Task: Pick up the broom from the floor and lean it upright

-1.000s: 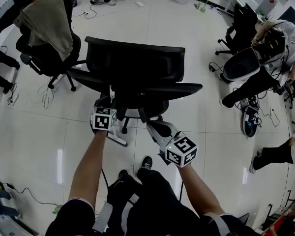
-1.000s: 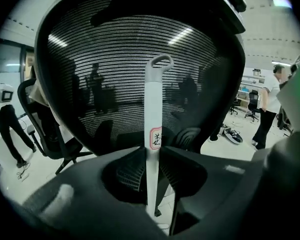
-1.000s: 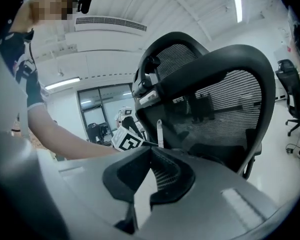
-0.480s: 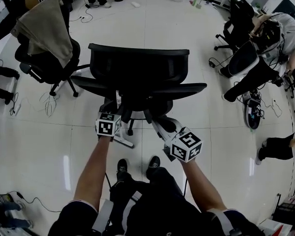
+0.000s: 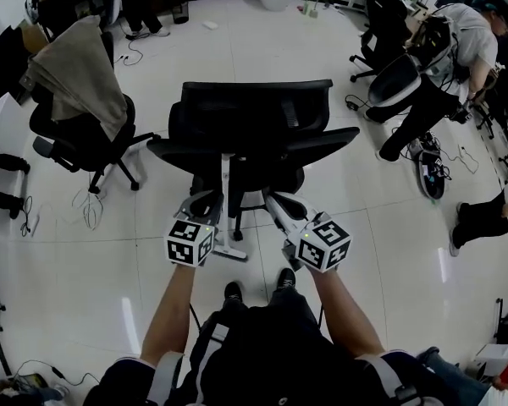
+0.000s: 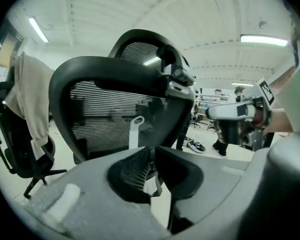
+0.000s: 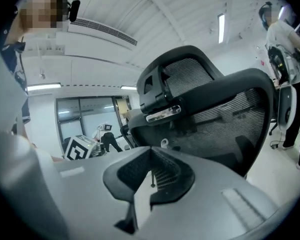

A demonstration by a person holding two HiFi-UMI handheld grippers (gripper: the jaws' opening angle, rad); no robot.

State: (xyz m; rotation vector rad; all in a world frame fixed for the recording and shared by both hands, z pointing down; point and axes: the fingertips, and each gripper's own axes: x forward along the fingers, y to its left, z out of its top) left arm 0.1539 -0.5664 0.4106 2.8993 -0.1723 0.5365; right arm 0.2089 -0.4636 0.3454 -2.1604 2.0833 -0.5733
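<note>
Broom (image 5: 226, 205): propped against office chair (image 5: 254, 112), unheld. Left gripper (image 6: 152, 151): jaws just drawn nearly together, nothing between. Right gripper (image 7: 151, 154): closed, empty. Hazard: toppling through chair swivel or roll.

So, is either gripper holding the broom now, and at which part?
Nothing is held. The left gripper, whose jaws have just been closing, and the right gripper are both empty; the broom leans against the chair, apart from them.

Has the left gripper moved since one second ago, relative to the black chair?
Yes. The left gripper has drawn back from the seat of the black chair toward the person; its jaws have just been closing, with nothing clearly between them.
</note>
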